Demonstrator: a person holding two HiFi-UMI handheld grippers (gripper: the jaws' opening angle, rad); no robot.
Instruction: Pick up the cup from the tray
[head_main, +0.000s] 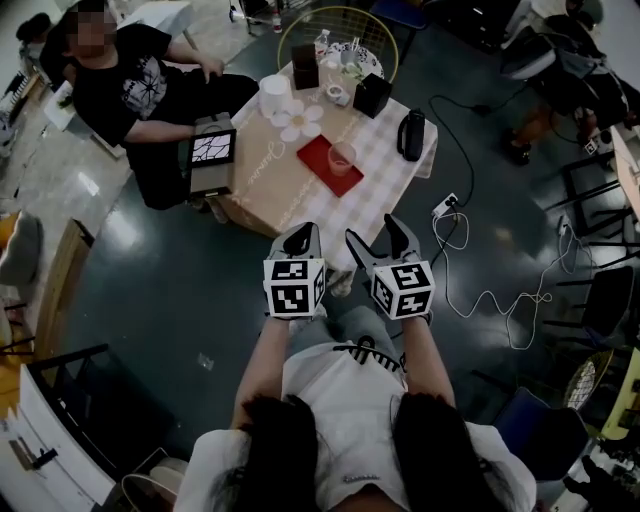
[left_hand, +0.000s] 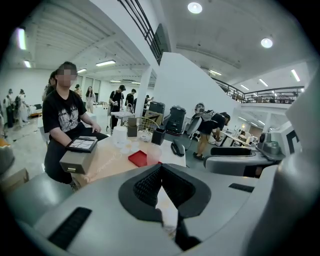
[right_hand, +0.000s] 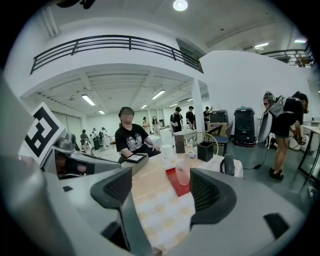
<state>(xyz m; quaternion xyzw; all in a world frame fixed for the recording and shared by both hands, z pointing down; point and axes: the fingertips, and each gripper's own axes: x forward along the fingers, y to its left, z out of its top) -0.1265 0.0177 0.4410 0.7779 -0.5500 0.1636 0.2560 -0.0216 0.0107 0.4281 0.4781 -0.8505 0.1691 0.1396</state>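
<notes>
Poised short of near edge of table (head_main: 268, 192) with right gripper (head_main: 375, 236) gaping empty, left gripper (head_main: 298, 240) closed; could tip cup (head_main: 342, 157) on mid-table tray (head_main: 320, 160) by clipping its rim.

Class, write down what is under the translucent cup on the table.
The cup stands on a red tray, which lies on the cloth-covered table. The tray's patch beneath the cup's base, and the tabletop under the cloth, are covered.

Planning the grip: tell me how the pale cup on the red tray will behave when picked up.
The cup looks translucent and thin-walled, so probably light and apt to flex if squeezed hard. It stands upright on the flat red tray, so a sideways nudge might slide or tip it.
</notes>
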